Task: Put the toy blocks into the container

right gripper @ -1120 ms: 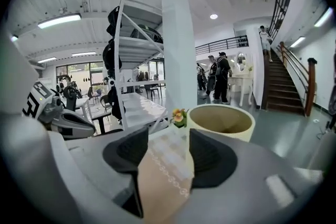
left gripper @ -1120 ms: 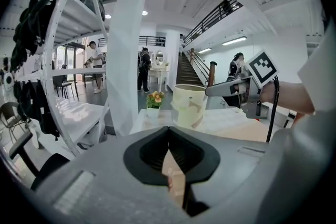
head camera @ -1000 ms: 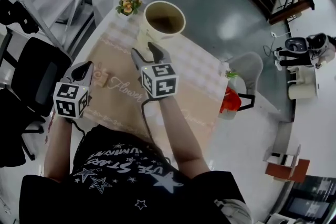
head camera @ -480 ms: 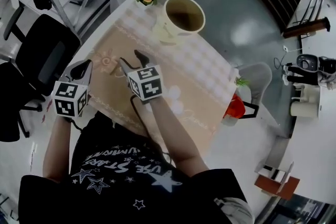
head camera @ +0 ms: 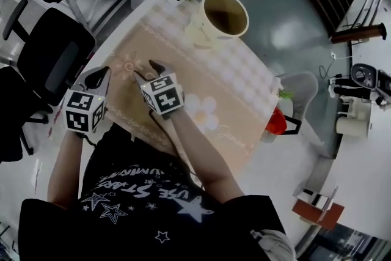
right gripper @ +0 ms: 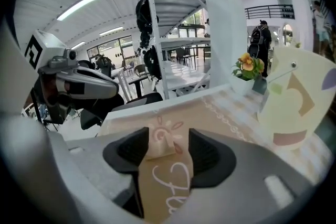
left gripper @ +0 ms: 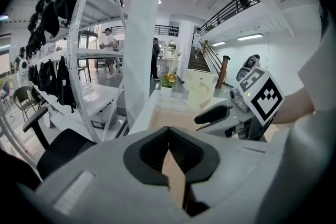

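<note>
Lying on the desk cloth (right gripper: pixel 226 113) low in the frame's centre, the cream toy block (right gripper: pixel 159 142), probably light and rigid, sits between the right gripper's (right gripper: pixel 168 140) parted jaws, best pinched on its flat sides; the left gripper (left gripper: pixel 168 131) is closed, empty

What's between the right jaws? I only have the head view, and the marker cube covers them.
Observer: The right gripper view shows a small pale toy block lying on the tablecloth, between the jaws of the right gripper.
Operator: Clamped?
Observer: No. The jaws stand apart, and a strip of cloth shows between the block and the jaw at that view's right.
Operator: Left gripper carrying anything?
Observer: No. In the left gripper view the left gripper has its jaw tips together, with only cloth showing in the slot below them.
</note>
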`<action>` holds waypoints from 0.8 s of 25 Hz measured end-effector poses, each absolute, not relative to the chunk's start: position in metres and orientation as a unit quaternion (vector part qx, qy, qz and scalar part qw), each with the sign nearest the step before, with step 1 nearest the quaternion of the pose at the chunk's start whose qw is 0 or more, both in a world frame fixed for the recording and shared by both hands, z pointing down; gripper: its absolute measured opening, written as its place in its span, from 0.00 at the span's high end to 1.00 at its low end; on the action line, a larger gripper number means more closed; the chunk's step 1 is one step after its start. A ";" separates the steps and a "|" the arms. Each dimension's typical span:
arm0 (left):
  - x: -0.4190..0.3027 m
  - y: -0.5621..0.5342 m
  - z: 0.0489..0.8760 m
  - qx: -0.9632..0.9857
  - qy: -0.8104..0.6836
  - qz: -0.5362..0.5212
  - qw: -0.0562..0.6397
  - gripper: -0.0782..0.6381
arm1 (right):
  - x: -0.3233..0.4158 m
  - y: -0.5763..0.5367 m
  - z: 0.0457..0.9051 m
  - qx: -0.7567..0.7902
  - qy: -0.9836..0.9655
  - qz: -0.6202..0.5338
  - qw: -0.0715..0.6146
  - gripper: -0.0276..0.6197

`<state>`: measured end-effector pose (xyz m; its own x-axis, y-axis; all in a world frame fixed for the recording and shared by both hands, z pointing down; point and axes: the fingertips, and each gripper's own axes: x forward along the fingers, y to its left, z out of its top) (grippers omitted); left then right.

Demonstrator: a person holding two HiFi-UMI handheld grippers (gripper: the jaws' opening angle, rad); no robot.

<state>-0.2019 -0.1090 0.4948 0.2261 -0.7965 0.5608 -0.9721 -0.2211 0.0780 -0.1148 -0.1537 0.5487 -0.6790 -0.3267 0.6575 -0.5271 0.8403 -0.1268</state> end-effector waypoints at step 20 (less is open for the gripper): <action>-0.216 -0.129 0.520 0.774 -0.547 0.222 0.228 0.88 | -0.135 -0.154 0.596 0.195 -0.882 0.173 0.392 0.73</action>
